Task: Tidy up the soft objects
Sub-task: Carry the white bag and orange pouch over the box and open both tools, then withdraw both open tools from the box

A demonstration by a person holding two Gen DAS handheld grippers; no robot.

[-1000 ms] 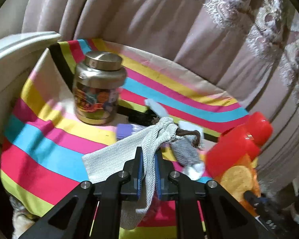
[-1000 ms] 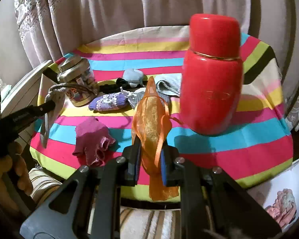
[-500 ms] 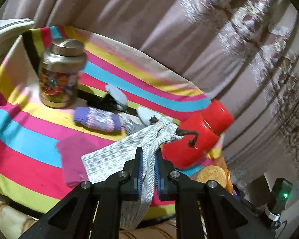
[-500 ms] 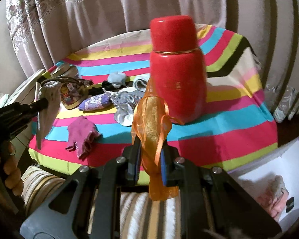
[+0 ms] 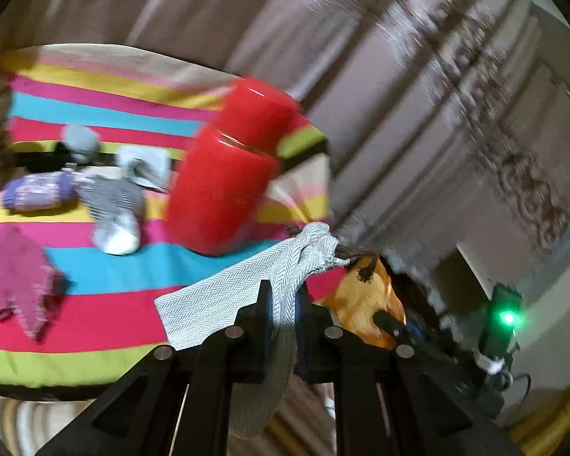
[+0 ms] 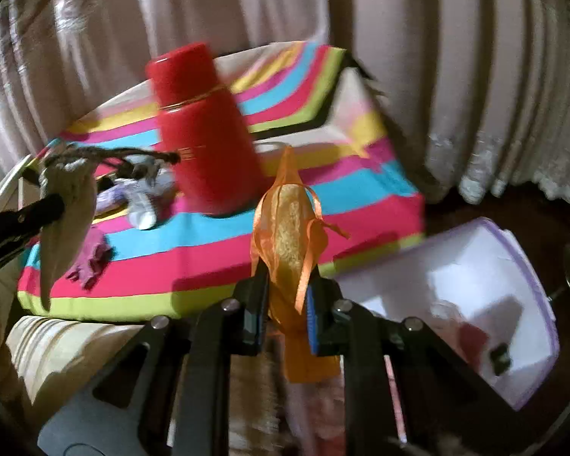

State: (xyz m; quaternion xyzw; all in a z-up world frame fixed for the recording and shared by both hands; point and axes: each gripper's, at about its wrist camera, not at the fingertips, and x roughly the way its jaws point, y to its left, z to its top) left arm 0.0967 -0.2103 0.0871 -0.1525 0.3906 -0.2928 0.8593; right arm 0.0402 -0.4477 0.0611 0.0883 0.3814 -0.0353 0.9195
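Note:
My left gripper (image 5: 283, 304) is shut on a grey herringbone drawstring pouch (image 5: 247, 288), which hangs off the near right of the striped table. My right gripper (image 6: 285, 304) is shut on an orange organza pouch (image 6: 288, 239), also seen past the grey one as the orange pouch (image 5: 364, 304). From the right wrist view the grey pouch (image 6: 66, 209) dangles at far left in the other gripper. On the striped cloth (image 5: 95, 273) lie a magenta knit piece (image 5: 19, 277), a purple knit sock (image 5: 38, 192), a striped grey sock (image 5: 112, 201) and a pale grey sock (image 5: 81, 140).
A tall red flask (image 5: 231, 167) stands on the table near its right end. A white box with a lilac rim (image 6: 471, 296) sits low at the right, beside the table. Curtains (image 6: 437, 57) hang behind. A striped cushion (image 6: 64, 349) lies below the table's front edge.
Both grippers have swung right with their pouches still gripped. The tin jar has slid out of view at left, and the white box has come into the right wrist view.

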